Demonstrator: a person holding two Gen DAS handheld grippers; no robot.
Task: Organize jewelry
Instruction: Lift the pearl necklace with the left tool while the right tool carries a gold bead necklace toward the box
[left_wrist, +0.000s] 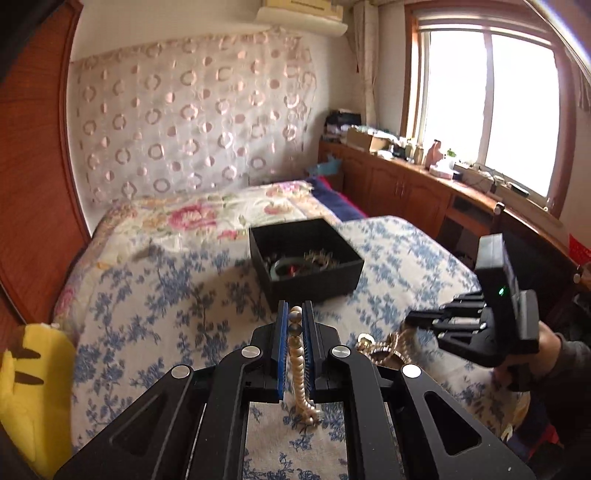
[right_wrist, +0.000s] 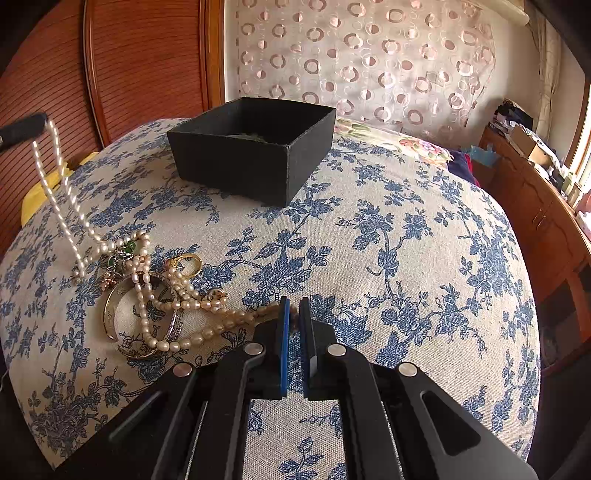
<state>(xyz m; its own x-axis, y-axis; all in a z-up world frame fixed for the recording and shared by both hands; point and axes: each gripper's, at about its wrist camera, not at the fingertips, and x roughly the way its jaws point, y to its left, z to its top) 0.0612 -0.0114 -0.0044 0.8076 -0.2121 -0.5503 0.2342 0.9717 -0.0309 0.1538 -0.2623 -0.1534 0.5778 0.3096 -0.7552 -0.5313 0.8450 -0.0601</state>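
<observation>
I am pinching the pearl necklace (left_wrist: 298, 354) in my left fingers (left_wrist: 294, 308); my right fingers (right_wrist: 294, 303) are pressing together over the bed (right_wrist: 406, 258).

no legible text, label, brand, number or sign is being shown in either wrist view. only patterns without lettering are being displayed: blue floral print on the bed cover (right_wrist: 369, 258) and rings on the curtain (right_wrist: 369, 62). items on the window-side counter (left_wrist: 443, 166) are being rendered too small and blurred for any lettering to be read.
</observation>
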